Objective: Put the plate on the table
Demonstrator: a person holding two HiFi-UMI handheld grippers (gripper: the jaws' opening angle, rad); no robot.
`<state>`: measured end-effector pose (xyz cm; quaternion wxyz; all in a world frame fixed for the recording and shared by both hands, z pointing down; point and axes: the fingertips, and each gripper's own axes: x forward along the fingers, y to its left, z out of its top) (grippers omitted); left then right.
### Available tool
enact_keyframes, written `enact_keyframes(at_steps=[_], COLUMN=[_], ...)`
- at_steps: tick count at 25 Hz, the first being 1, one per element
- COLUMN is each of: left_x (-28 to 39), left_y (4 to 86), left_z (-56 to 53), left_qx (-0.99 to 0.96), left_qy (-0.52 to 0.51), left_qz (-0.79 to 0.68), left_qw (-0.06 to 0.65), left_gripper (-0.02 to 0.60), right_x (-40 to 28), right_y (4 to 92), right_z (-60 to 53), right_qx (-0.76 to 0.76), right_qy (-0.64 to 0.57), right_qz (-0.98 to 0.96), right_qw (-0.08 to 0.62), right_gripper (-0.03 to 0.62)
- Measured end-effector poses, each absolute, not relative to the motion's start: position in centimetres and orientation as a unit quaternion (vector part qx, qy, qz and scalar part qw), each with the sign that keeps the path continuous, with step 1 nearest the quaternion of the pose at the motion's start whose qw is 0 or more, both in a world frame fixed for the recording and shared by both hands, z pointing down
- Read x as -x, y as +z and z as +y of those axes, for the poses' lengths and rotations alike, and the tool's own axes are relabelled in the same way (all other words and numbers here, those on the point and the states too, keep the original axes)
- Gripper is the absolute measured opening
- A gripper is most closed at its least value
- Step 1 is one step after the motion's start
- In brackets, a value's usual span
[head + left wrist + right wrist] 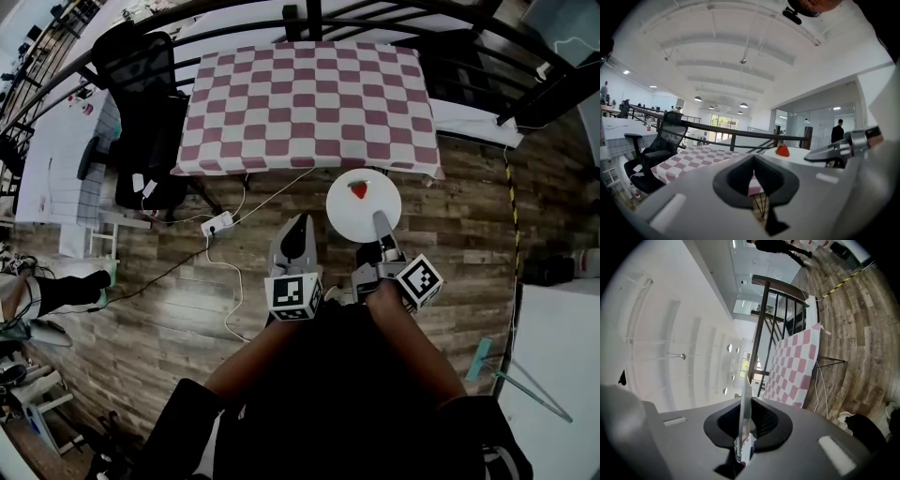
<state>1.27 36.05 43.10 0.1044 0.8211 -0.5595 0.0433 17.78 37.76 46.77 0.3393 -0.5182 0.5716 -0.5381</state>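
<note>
A white plate [352, 211] with a red strawberry [358, 188] on it hangs level over the wooden floor, just short of the near edge of the table [309, 103] with its pink-and-white checked cloth. My right gripper [380, 223] is shut on the plate's near rim. In the right gripper view the plate [744, 399] shows edge-on between the jaws, with the table [792, 366] beyond. My left gripper [298, 225] hovers to the left of the plate, shut and holding nothing. The left gripper view shows the strawberry [783, 150] and the table [693, 159] ahead.
A black office chair [141, 103] stands at the table's left end. A white power strip [217, 223] and cables lie on the floor below the table's near-left corner. A dark railing [309, 14] runs behind the table. Another white surface [562, 375] is at the right.
</note>
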Motion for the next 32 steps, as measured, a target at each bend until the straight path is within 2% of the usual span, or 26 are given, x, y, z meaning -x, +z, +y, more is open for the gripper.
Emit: enact_keyframes(at_steps=[10,22,32], left_x=[-1.2,0.4,3.5], left_y=[42.9,41.0,41.8], left_z=[27.1,14.2,4.2], left_qx=[-0.828,-0.853,-0.869], left_qy=[0.024,0.033,0.033], left_qz=[-0.549,-0.512,-0.483], left_qw=[0.117,0.094,0.105], left_gripper=[0.009,0.009,0.009], right_x=[-18.2,-15.8,-11.7], right_y=[46.4,46.1,45.4], right_z=[29.6,16.6,5.7], right_qx=[0.526,0.529,0.504], right_qy=[-0.535,-0.536,-0.520], right_qz=[0.570,0.560,0.565], right_qw=[0.335,0.347,0.397], right_gripper=[0.020,0.019,0.018])
